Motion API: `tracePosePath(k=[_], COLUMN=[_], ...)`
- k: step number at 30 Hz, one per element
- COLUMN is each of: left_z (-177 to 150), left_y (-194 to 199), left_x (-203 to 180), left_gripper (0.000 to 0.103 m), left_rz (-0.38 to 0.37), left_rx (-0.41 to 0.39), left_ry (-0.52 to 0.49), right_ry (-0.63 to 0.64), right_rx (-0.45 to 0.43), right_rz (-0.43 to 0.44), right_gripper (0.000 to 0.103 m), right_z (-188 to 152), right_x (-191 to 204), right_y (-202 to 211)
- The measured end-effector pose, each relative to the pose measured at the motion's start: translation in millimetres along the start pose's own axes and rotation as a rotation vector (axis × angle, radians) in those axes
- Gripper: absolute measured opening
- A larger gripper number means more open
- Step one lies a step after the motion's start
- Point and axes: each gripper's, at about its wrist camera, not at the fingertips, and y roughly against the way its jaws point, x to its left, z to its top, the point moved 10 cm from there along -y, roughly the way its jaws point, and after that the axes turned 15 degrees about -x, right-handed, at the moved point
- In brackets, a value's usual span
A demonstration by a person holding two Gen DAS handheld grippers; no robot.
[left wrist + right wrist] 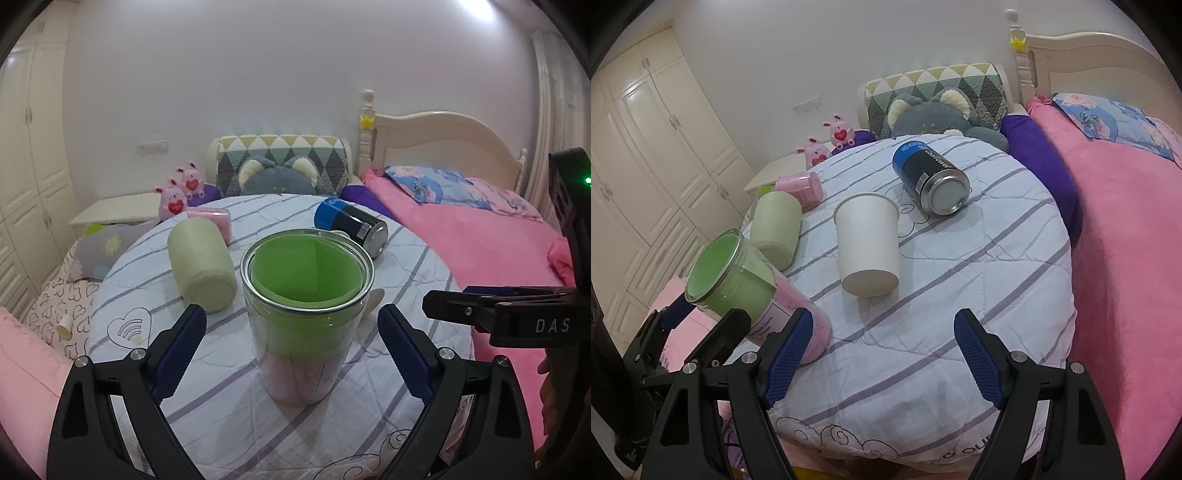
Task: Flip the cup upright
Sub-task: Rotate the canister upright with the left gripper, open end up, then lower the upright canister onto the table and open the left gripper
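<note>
Left wrist view first: the glass jar [304, 317], lined green above and pink below, stands upright on the striped quilted table cover [229, 417], mouth open to the camera. The left gripper [292, 332] has its blue pads wide apart on either side of the jar, at nine and three o'clock of it, and neither pad appears to touch the glass. At eleven o'clock of the jar a pale green cup [201, 264] lies on its side, a pink cup [212, 218] lies beyond that, and at one o'clock a blue and black can [351, 226] is also toppled. At three o'clock, the right gripper's black frame pokes in from the edge.

Now the right wrist view: the right gripper [882, 352] is spread open over bare quilt, holding nothing. Dead ahead at twelve o'clock lies a white paper cup [868, 245] on its side, base toward the camera, a cup almost wholly hidden behind the jar in the other view. The can [931, 182] lies at one o'clock, and the pale green cup [775, 229] and pink cup [801, 189] lie at eleven. At nine o'clock sits the jar [753, 295]; it looks tilted here, probably fisheye distortion.

As a judgement: the jar looks righted and let go, while the white, green and pink cups are all lying down. The white one seems next, lined up with the open right gripper.
</note>
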Motion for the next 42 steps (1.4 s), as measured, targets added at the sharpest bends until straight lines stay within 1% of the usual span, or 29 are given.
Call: tracePosePath(k=[9, 15, 26, 29, 32, 42], left_z=[2, 2, 1, -1, -3, -13], left_y=[2, 13, 43, 53, 62, 75], left_x=[0, -1, 3, 6, 11, 29], left_gripper=[0.096, 0.096, 0.099, 0.099, 0.102, 0.102], left_rz=[0.001, -0.002, 0.03, 0.047, 0.064, 0.089], left_rx=[-0.005, -0.019, -0.075, -0.103, -0.129, -0.181], left_ry=[-0.005, -0.009, -0.045, -0.063, -0.074, -0.045], right_ry=[0.002, 0.01, 0.038, 0.057, 0.09, 0.155], right_rx=[-0.005, -0.021, -0.074, -0.107, -0.146, -0.292], right_rz=[-0.006, -0.008, -0.046, -0.054, -0.067, -0.058], right_gripper=[0.08, 0.08, 0.081, 0.081, 0.082, 0.082], right_z=[-2, -5, -18, -22, -28, -40], right_x=[0, 5, 21, 27, 33, 47], right_y=[4, 14, 40, 48, 54, 71])
